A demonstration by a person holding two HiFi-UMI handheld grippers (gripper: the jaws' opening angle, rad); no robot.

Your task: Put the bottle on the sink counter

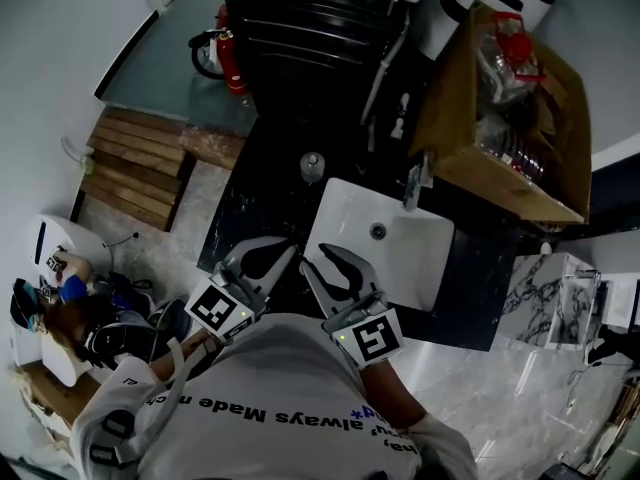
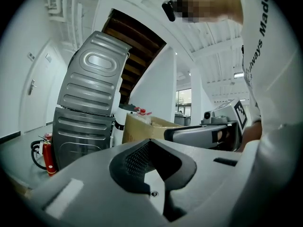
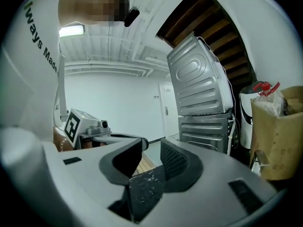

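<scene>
In the head view the bottle (image 1: 313,166) appears to stand upright on the black counter (image 1: 245,218), just beside the far left corner of the white sink (image 1: 345,208) and well apart from both tools, so the placing looks done. The left gripper (image 1: 290,251) and right gripper (image 1: 322,253) hang close to the person's chest, over the counter's near edge. The main risk, as I judge it, is a careless reach forward: a jaw or sleeve clipping the bottle could tip it into the basin. In the left gripper view, the left gripper (image 2: 154,148) has its tips drawn together on nothing. It looks level past a cardboard box (image 2: 142,126), with no bottle in sight, so any return would start blind. In the right gripper view, the right gripper (image 3: 151,150) shows a slim gap between its pads, also empty. That gap looks too narrow to retake the bottle without widening first.
</scene>
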